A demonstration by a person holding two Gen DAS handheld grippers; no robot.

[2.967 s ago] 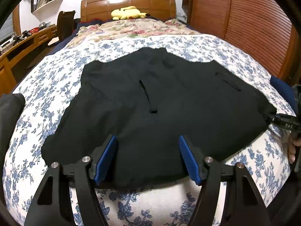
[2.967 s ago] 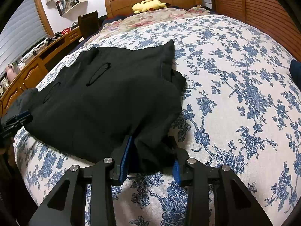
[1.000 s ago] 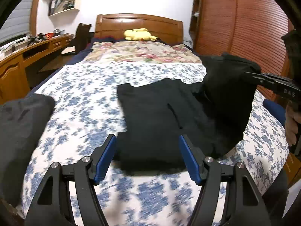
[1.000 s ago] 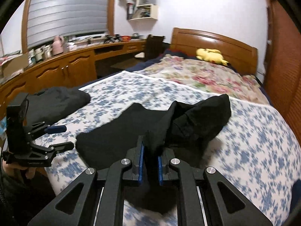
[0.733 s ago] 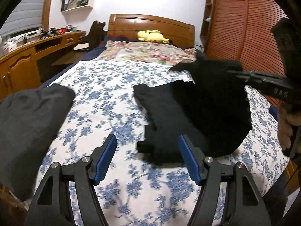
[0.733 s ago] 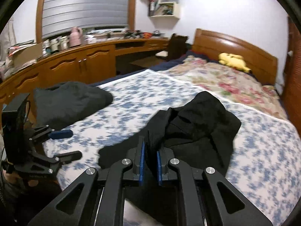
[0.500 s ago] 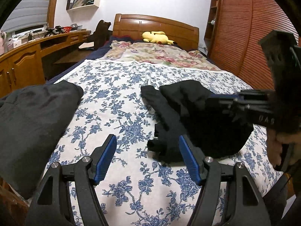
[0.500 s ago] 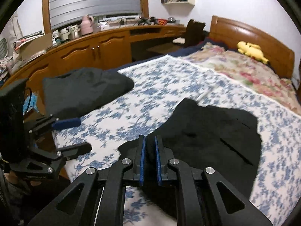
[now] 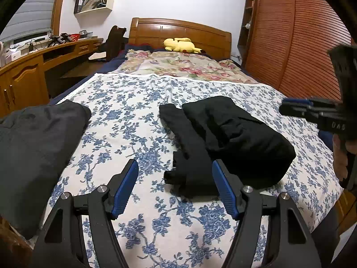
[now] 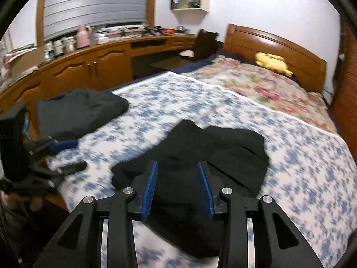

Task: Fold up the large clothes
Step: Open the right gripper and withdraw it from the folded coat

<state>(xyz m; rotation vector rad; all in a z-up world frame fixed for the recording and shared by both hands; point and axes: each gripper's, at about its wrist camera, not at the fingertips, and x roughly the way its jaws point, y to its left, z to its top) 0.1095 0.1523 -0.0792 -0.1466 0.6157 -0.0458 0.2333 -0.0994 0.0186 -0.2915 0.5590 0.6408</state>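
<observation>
A black garment (image 9: 234, 134) lies folded in half on the blue-flowered bedspread (image 9: 125, 116), its upper layer doubled over towards the left. My left gripper (image 9: 174, 167) hovers open over the garment's near left corner, nothing between its pads. In the right wrist view the same garment (image 10: 212, 151) lies below my right gripper (image 10: 177, 166), whose jaws are opening; the pads stand clear of the cloth. The right gripper (image 9: 284, 107) also shows at the right edge of the left wrist view, held by a hand (image 9: 341, 156).
A folded dark grey garment (image 9: 33, 145) sits at the bed's near left corner. A yellow plush toy (image 9: 180, 44) lies by the wooden headboard (image 9: 178, 29). Wooden cabinets (image 10: 78, 71) run along the left; a slatted wardrobe door (image 9: 290, 44) stands on the right.
The right gripper carried the garment's right half across to the left, laid it down and parted its jaws, letting the cloth go. The left gripper stayed open.
</observation>
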